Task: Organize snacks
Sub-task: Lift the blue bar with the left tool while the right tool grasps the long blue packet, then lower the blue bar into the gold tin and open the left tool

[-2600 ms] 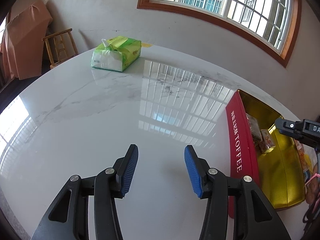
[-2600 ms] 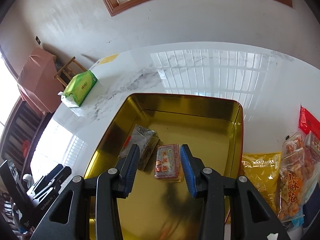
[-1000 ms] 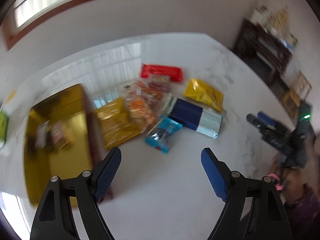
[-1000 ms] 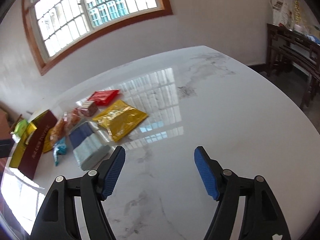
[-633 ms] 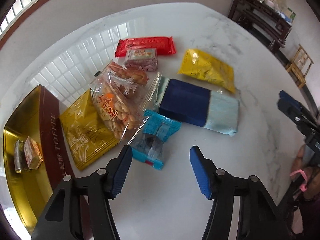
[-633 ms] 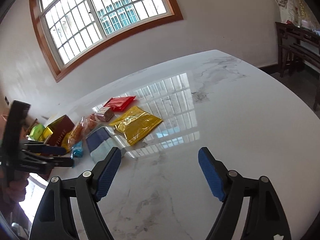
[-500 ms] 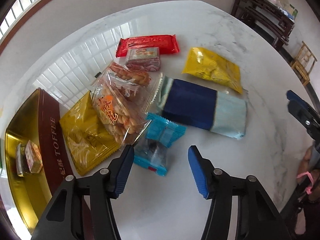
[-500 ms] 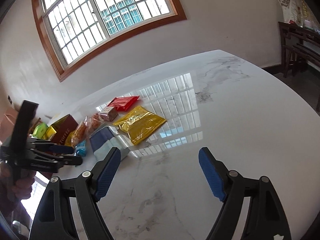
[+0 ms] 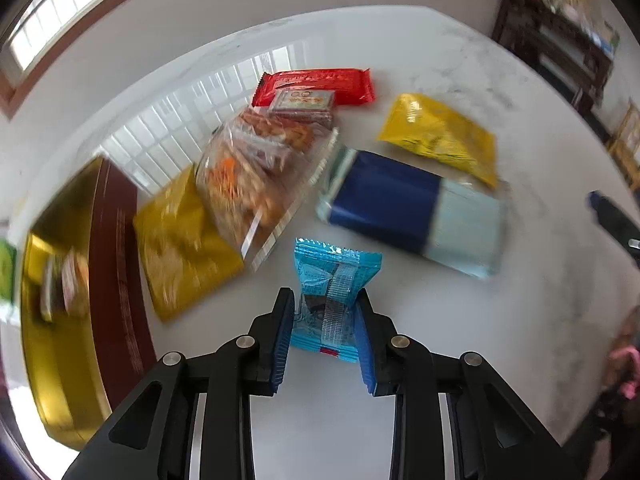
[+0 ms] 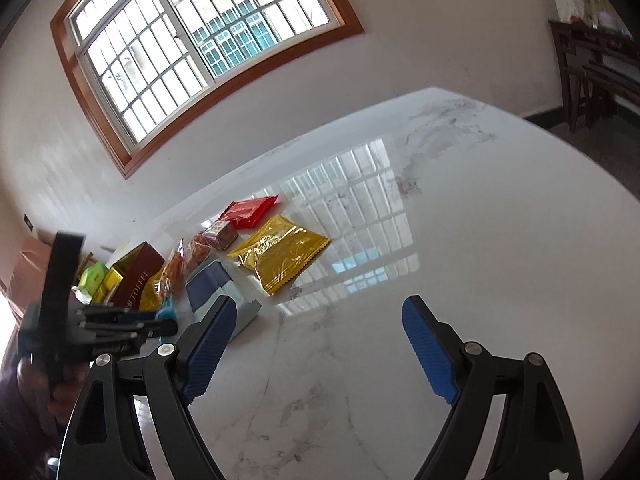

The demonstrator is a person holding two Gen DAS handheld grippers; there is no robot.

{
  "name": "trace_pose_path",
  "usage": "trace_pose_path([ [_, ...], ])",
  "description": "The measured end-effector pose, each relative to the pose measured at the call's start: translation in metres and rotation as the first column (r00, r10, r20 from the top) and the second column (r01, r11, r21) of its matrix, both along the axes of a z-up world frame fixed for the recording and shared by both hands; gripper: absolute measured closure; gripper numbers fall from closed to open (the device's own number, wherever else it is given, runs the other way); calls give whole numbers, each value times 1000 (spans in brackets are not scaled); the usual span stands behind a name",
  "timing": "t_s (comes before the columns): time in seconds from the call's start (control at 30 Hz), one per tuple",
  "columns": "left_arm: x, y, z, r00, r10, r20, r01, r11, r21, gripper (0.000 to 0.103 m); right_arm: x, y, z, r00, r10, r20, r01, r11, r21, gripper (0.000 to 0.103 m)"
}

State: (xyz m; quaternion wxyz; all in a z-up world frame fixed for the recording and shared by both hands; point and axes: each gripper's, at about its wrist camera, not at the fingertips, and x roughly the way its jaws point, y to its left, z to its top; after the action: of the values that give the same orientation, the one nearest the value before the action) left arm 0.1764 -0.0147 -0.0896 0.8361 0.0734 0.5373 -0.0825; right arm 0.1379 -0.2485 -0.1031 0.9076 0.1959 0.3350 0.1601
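My left gripper is shut on a light blue snack packet above the white marble table. Beyond it lie a clear bag of orange snacks, a gold packet, a navy and pale blue pack, a yellow packet, a red bar and a small boxed snack. The gold TOFFEE tin at left holds two small snacks. My right gripper is open and empty over bare table, to the right of the snacks.
A green tissue pack lies beyond the tin. A dark wooden cabinet stands against the right wall. A window is in the far wall. The left gripper's body shows at the left of the right wrist view.
My left gripper has moved down onto the light blue packet, closed on it and lifted it slightly. My right gripper has stayed open and nearly still.
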Motion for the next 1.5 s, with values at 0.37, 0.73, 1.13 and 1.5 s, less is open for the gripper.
trace_pose_path([
  [0.37,-60,19,33,997,71,8,-69,983,-172,73,25,78,27,876,482,-1,-473,859,-195,20],
  [0.73,-83,37,48,997,76,18,-71,977,-201,73,69,139,19,764,629,-144,-641,714,-281,20],
  [1.13,-100,49,65,995,85,44,-74,974,-215,73,86,167,0,795,564,-225,-600,675,-430,53],
  [1.5,-113,79,93,982,169,89,-146,964,-221,73,24,22,23,985,172,-16,-171,961,-219,55],
])
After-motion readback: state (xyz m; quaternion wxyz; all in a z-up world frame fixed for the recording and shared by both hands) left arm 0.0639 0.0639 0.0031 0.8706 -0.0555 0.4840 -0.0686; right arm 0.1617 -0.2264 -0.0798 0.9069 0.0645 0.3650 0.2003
